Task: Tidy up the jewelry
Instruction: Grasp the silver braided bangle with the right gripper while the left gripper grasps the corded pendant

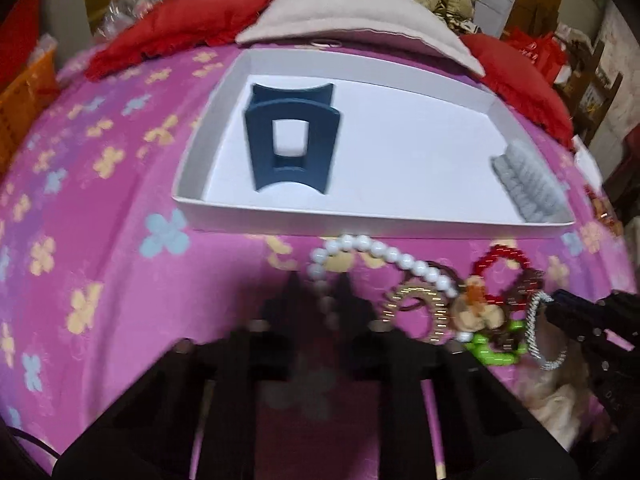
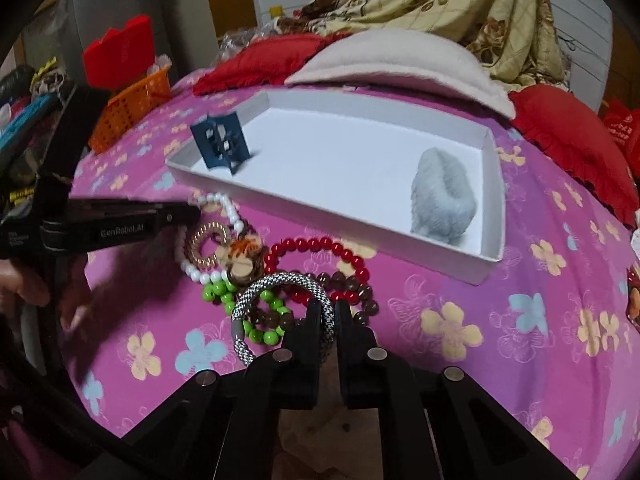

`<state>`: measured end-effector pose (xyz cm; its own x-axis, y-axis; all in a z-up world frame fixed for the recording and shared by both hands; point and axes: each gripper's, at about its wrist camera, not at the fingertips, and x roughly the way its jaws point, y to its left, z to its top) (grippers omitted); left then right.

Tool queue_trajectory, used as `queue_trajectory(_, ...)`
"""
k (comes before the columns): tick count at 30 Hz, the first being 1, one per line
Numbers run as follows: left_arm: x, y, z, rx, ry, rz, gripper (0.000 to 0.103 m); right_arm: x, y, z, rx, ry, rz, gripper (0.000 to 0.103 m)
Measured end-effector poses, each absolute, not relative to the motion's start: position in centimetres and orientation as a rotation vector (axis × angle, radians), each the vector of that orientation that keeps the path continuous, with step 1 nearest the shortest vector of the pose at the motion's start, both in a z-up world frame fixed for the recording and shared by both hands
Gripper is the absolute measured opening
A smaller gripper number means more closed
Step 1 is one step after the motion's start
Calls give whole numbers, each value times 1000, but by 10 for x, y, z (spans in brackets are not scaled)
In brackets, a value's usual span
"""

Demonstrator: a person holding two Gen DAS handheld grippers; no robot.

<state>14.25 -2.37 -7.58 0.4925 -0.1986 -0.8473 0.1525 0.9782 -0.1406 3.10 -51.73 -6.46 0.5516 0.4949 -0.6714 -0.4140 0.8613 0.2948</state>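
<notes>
Pinching white pearl bracelet [image 1: 362, 246] in your left gripper [image 1: 320, 284]; your right gripper [image 2: 327, 308] clamped on silver rope bangle [image 2: 280, 282], beside white tray [image 2: 340, 204].

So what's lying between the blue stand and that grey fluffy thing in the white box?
Nothing: in both wrist views, the white box floor between the blue stand and the grey fluffy thing is bare.

Tangled bead bracelets [image 2: 280, 280] lie heaped before the white box [image 2: 400, 216].
</notes>
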Motion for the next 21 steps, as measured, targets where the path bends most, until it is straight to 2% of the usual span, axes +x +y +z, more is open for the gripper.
queue_trajectory(2, 140, -22, -70, -76, 1020, -220, 7, 27, -524, -58, 122, 811, 533, 6)
queue_trajectory(6, 131, -24, -43, -93, 962, -250, 5, 21, -533, -48, 138, 788, 525, 6)
queue_trajectory(13, 122, -34, -25, -30, 916, -267, 6, 16, -542, -46, 160, 783, 515, 6)
queue_trajectory(14, 121, -37, -26, -33, 922, -289, 8, 16, -543, -47, 163, 785, 514, 6)
queue_trajectory(16, 120, -44, -28, -34, 942, -331, 21, 16, -546, -49, 166, 792, 512, 6)
queue_trajectory(17, 119, -51, -30, -32, 957, -356, 37, 16, -547, -50, 167, 794, 510, 6)
queue_trajectory(18, 117, -54, -30, -32, 963, -368, 48, 16, -549, -51, 169, 795, 506, 6)
queue_trajectory(21, 117, -70, -34, -33, 987, -387, 51, 15, -556, -52, 181, 795, 498, 6)
